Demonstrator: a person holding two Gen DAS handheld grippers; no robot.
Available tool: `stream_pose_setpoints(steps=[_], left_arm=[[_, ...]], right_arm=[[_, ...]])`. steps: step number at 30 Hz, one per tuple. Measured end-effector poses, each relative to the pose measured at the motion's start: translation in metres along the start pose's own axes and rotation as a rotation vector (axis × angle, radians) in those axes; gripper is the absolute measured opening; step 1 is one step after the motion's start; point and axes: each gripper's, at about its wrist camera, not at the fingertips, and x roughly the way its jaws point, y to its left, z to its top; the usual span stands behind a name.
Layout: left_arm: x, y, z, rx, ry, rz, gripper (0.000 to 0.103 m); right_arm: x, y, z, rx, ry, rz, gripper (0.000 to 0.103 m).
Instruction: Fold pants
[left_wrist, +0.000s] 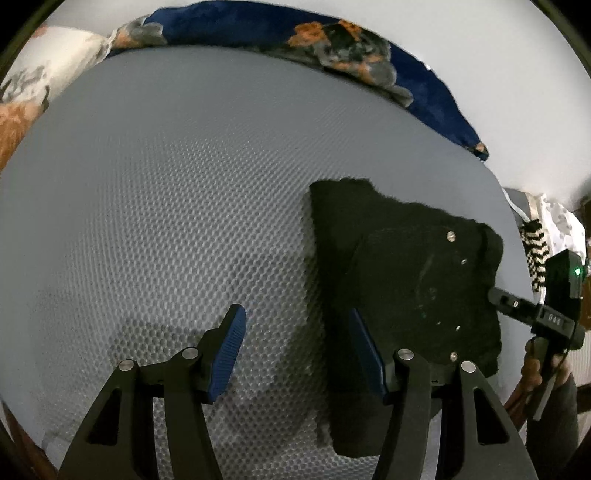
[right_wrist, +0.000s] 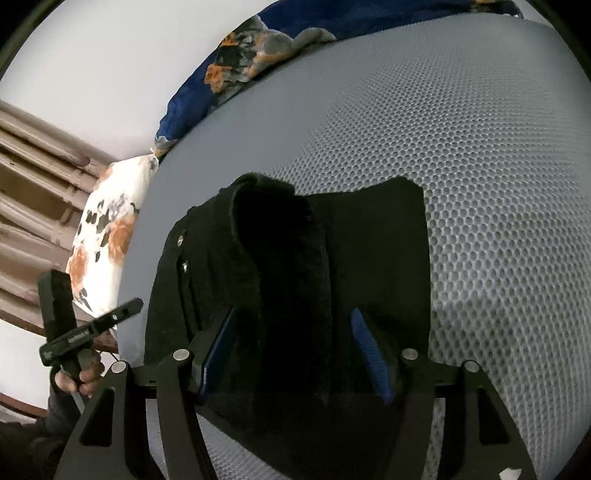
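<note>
The pants (left_wrist: 402, 280) are one black, folded bundle, so dark that seams and layers barely read; only a few small metal studs show on the cloth. In the left wrist view the bundle's near end is cut off behind the claw frame, and in the right wrist view its near edge runs under the claw. It lies on a grey honeycomb-mesh mattress (left_wrist: 166, 206), close to the side edge where the person stands.

Two claws are in play. The left claw (left_wrist: 297, 350) stands about half open over bare mesh, holding nothing; its left pad (left_wrist: 227, 354) is over mesh and its right pad sits at the pants' left edge, though I cannot tell if it touches. The right claw (right_wrist: 291, 354) is also about half open, straddling the raised middle fold of the pants (right_wrist: 295, 280); against black cloth I cannot tell whether the pads press on it.

Each view also catches the other handheld tool at its margin, partly cut off, with a hand (right_wrist: 83, 376) on its grip.

One blue floral blanket (left_wrist: 332, 40) lies bunched along the far edge of the mattress, and one white floral pillow (right_wrist: 107, 236) sits off the side by the pants. Wide bare mesh spreads to the left of the pants in the left wrist view; on the other side the mattress edge is near.
</note>
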Motion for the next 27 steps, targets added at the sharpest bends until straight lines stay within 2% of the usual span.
stream_pose_setpoints(steps=[4,9,12,13,15,17,18,22,27], left_arm=[[0.009,0.001,-0.005,-0.007,0.026,0.010,0.059],[0.015,0.001,-0.006,-0.021,0.039,0.019,0.059],[0.018,0.000,-0.005,-0.024,0.040,0.021,0.059],[0.019,-0.001,-0.004,-0.025,0.040,0.020,0.059],[0.019,-0.001,-0.004,-0.025,0.038,0.021,0.059],[0.019,-0.001,-0.003,-0.025,0.037,0.022,0.059],[0.019,-0.001,-0.003,-0.028,0.037,0.020,0.059],[0.018,-0.001,-0.003,-0.024,0.033,0.022,0.059],[0.018,0.000,0.003,-0.027,0.025,0.012,0.059]], right_arm=[[0.004,-0.008,0.011,-0.004,-0.005,0.044,0.061],[0.015,-0.017,0.024,0.011,-0.003,0.158,0.062],[0.021,-0.019,0.029,0.029,0.006,0.218,0.056],[0.022,-0.018,0.029,0.028,0.010,0.227,0.050],[0.025,-0.017,0.029,0.029,0.020,0.235,0.044],[0.025,-0.017,0.028,0.044,0.015,0.262,0.030],[0.027,-0.018,0.027,0.067,0.017,0.290,0.026],[0.020,-0.003,0.022,0.089,-0.036,0.228,0.012],[-0.023,0.035,0.013,0.069,-0.131,0.163,0.009]])
